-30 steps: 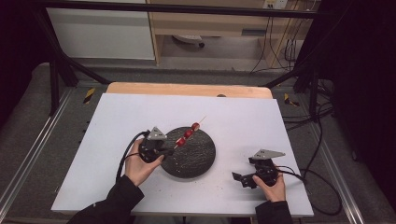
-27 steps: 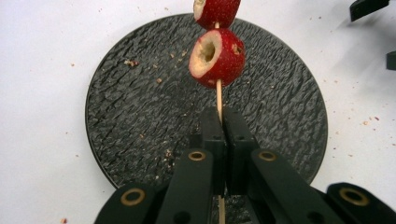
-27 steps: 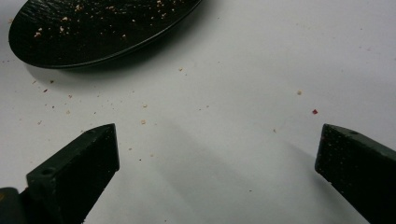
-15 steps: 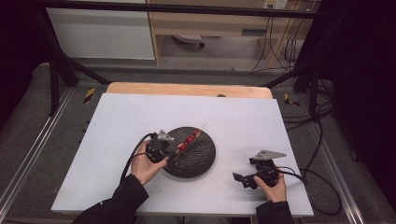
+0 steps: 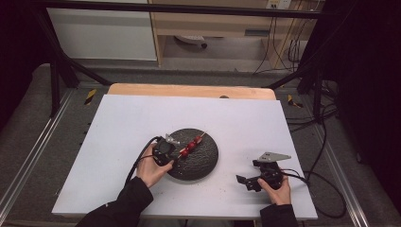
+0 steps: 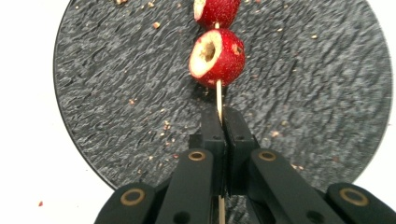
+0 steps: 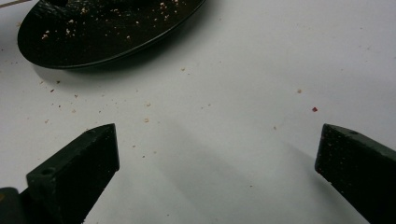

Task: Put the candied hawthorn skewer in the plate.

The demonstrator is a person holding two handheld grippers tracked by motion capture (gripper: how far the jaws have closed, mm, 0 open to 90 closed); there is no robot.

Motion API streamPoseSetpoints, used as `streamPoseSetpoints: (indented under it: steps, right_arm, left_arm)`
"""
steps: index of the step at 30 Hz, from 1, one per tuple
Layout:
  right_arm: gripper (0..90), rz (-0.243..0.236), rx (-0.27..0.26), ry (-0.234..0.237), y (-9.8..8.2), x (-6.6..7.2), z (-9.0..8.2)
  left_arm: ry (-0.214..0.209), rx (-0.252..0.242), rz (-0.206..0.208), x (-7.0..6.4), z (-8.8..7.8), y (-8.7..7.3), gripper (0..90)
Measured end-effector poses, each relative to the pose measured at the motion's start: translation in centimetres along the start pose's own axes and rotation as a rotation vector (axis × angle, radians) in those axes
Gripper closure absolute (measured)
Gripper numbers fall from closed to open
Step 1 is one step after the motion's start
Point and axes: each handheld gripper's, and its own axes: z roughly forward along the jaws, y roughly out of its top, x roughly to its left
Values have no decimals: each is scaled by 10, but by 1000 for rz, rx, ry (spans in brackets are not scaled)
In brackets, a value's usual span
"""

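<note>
In the high view, a round dark slate-grey plate (image 5: 201,158) with a rough, pebbled face lies on the flat white tabletop (image 5: 118,123). Across its left part runs a thin wooden skewer threaded with small glossy red fruits (image 5: 191,144), its pointed end reaching toward the plate's far rim. The left gripper (image 5: 166,149), black and boxy, sits at the plate's left edge, at the skewer's near end. The right gripper (image 5: 253,182), also black with a grey three-cornered plate on top, rests on the tabletop well to the right of the plate.

In the left gripper view, the two matte black jaws are pressed together, clamped on the pale bare stick of the skewer (image 6: 219,95). Just beyond them a round red fruit (image 6: 217,57) with a cut, cream-coloured hollow end is speared on it, a second one above. The plate (image 6: 317,84) beneath shows a rippled stone-like grain dotted with tan crumbs.

In the right gripper view, the blocky black jaws stand wide apart over the smooth white tabletop (image 7: 233,93), nothing between them. The plate's thin dark rim (image 7: 116,51) curves at the upper left, crumbs scattered around.
</note>
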Motion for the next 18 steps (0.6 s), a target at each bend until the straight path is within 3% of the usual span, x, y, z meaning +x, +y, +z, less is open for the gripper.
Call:
streamPoseSetpoints:
  steps: [9,18]
  right_arm:
    - [6,4,-9,7,1,0,-2]
    - [6,8,-11,6,0,0,-2]
  left_arm:
    - [10,19,0,-2,8,1,873]
    - [-28,-98,30,2,-11,-9,681]
